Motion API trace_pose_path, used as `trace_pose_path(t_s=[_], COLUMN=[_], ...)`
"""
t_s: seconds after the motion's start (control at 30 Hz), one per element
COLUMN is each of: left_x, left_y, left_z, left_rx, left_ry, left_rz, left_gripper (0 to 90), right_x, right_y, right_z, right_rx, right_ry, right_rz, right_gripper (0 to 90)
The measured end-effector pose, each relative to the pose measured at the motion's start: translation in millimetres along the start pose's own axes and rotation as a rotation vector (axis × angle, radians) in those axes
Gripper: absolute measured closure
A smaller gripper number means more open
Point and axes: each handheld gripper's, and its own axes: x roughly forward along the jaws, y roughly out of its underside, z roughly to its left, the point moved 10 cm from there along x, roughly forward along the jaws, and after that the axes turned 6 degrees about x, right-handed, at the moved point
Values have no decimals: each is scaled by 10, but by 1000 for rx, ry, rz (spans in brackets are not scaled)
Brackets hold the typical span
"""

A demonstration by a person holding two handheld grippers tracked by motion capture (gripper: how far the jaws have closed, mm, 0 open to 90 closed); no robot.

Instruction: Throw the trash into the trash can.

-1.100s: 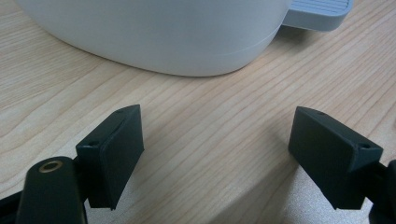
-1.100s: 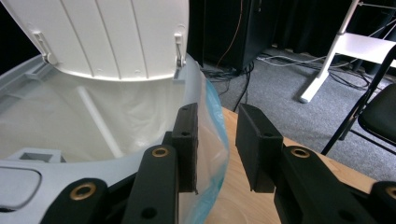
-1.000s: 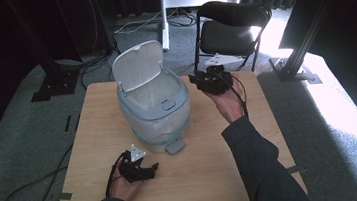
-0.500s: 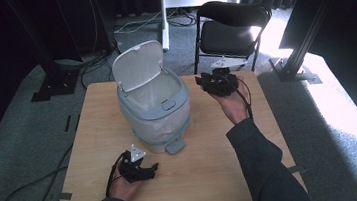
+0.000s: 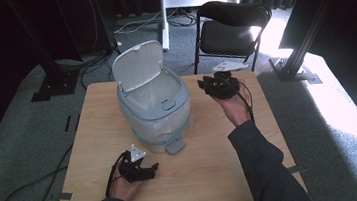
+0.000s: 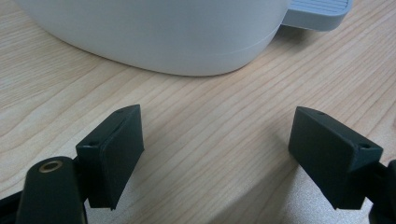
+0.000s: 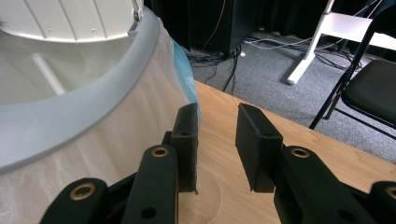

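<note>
A white pedal bin (image 5: 154,108) with a grey-blue rim stands on the wooden table (image 5: 214,177), its lid (image 5: 138,64) tipped up and back. A thin pale liner bag (image 7: 116,154) hangs over the rim (image 7: 70,116). My right gripper (image 5: 206,84) hovers just right of the bin, near rim height. Its jaws (image 7: 217,135) stand partly apart with only table showing between them, so it is open. My left gripper (image 5: 147,170) rests low on the table in front of the bin. Its jaws (image 6: 215,140) are spread wide around bare wood, facing the bin's base (image 6: 163,42) and pedal (image 6: 317,14).
The grey pedal (image 5: 175,145) juts from the bin's front toward the left gripper. A black chair (image 5: 232,29) stands behind the table's far right edge, with cables and a white stand leg (image 7: 322,42) on the grey carpet beyond. Black cables trail from both grippers.
The right gripper has sunk a little and drifted slightly right beside the bin, jaws much as before. The left gripper and the bin have stayed put.
</note>
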Motion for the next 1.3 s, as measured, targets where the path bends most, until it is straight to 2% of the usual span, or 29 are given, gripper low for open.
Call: trace_pose_path(t_s=[1.3], left_x=[0], left_y=[0], left_z=[2], left_rx=[4], left_ry=[1], left_rz=[3], left_gripper=[180], right_x=[244], right_y=[471], right_z=[-84], right_rx=[23], right_ry=[6], right_rz=[90], right_gripper=[690])
